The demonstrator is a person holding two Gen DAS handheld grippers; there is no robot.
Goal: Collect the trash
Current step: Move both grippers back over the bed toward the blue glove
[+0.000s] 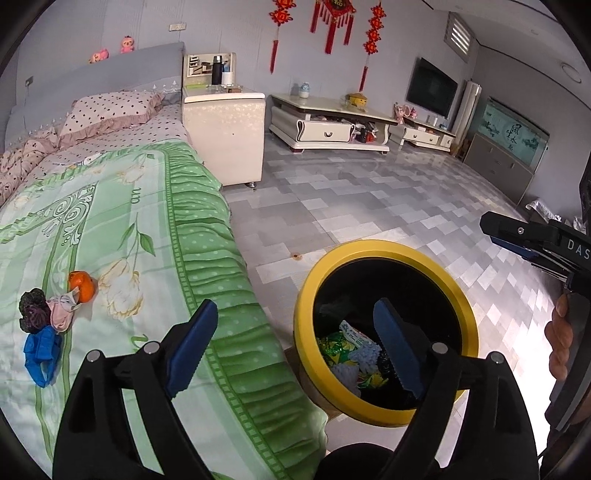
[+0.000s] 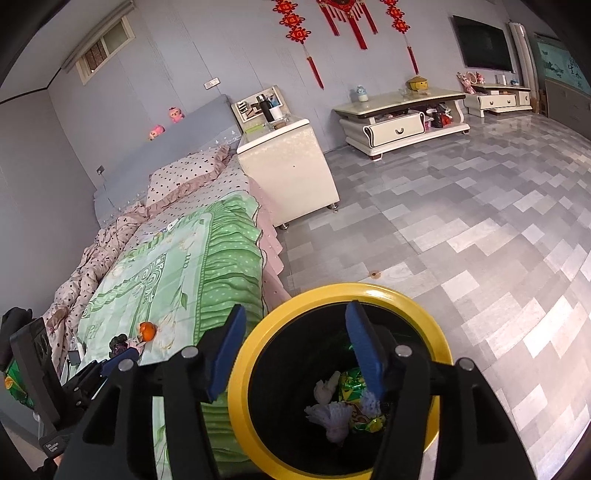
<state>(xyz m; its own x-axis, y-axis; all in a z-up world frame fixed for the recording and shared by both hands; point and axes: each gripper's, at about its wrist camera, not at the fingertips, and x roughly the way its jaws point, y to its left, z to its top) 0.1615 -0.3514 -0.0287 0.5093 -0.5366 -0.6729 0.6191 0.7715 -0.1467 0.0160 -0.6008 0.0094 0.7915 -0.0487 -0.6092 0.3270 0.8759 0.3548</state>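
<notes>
— Where does the rubbish stand right now?

— Part of it is in the bin, a black tub with a yellow rim that sits on the grey tiled floor just beside the bed. Inside it lie a green and yellow wrapper and some pale crumpled tissue. The rest is on the green bedspread: an orange peel, a pinkish wad touching it, a dark crumpled piece next to that, and a blue scrap nearest the camera. They lie in a tight cluster, well apart from the bin.

— And the grippers?

— The right gripper hangs over the bin's mouth with its jaws spread wide and nothing between them; one blue finger is over the bed's edge, the other over the bin's opening.

— The left one?

— The left gripper is also wide open and holds nothing. Its left finger sits above the frilled edge of the bedspread, its right finger above the bin.

— Anything else around?

— A cream bedside cabinet stands past the bed, and a low white table sits by the far wall under red hanging knots.
</notes>
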